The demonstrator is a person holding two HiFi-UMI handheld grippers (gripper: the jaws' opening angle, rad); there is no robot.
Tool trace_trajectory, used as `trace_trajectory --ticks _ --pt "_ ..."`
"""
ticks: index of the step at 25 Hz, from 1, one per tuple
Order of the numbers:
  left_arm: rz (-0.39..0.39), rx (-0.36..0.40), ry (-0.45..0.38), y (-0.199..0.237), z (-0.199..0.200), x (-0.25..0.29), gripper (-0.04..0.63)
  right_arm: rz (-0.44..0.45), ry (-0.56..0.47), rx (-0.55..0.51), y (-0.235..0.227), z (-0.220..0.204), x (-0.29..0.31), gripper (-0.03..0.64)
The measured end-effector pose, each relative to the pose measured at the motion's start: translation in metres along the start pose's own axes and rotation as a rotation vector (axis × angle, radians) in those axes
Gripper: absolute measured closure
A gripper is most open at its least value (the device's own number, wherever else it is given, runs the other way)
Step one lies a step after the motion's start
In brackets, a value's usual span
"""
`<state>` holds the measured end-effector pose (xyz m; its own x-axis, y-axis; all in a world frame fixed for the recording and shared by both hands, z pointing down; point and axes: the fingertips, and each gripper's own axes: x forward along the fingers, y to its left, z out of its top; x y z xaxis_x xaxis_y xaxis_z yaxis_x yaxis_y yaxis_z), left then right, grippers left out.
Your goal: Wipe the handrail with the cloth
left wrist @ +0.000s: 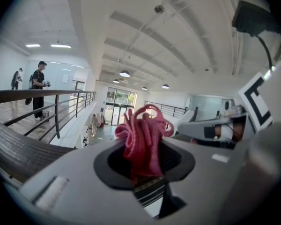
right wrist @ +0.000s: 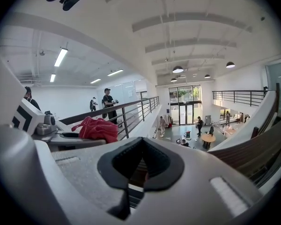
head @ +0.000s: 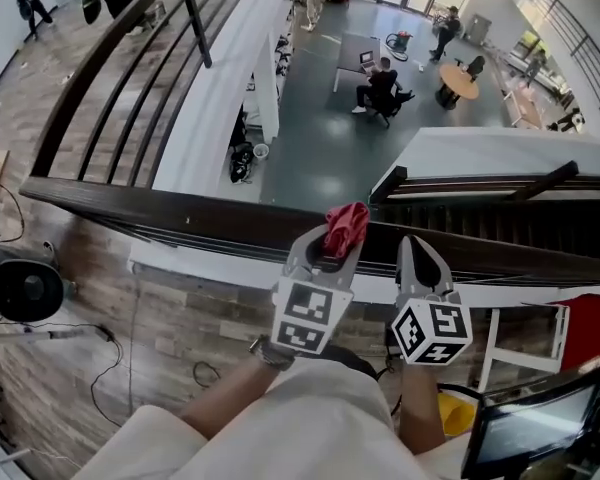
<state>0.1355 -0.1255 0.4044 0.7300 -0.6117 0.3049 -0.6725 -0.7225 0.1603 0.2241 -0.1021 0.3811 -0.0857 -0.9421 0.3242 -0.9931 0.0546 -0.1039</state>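
Left gripper point(head: 328, 251) fingers pinching bunched red cloth point(head: 347, 226) over the handrail point(head: 180, 216); right gripper point(head: 418, 253) fingers pressed together, empty; long stretches of rail likely left to wipe.

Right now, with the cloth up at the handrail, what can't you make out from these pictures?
- Whether the cloth touches the handrail: in the head view the cloth covers the contact; in the left gripper view its bunch blocks the rail.
- Dust on the handrail: too fine to see in any view.
- Handrail beneath the right gripper: covered in the head view.
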Motion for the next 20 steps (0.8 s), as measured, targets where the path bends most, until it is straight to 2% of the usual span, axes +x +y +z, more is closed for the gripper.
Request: trace_trajectory --ticks 11,15,20 --pt "-0.038 0.066 -0.041 -0.009 0.004 -0.001 0.463 -0.078 -0.004 -0.032 -0.004 0.003 -0.014 0.614" --pt "-0.027 0.081 -0.042 -0.007 0.0 0.001 0.463 -0.047 -0.011 -0.037 -0.007 -0.001 -0.009 0.614" --pt "0.038 0.09 -0.034 0.006 -0.005 -0.002 0.463 0.006 -0.033 -0.086 -0.016 0.007 -0.005 0.614"
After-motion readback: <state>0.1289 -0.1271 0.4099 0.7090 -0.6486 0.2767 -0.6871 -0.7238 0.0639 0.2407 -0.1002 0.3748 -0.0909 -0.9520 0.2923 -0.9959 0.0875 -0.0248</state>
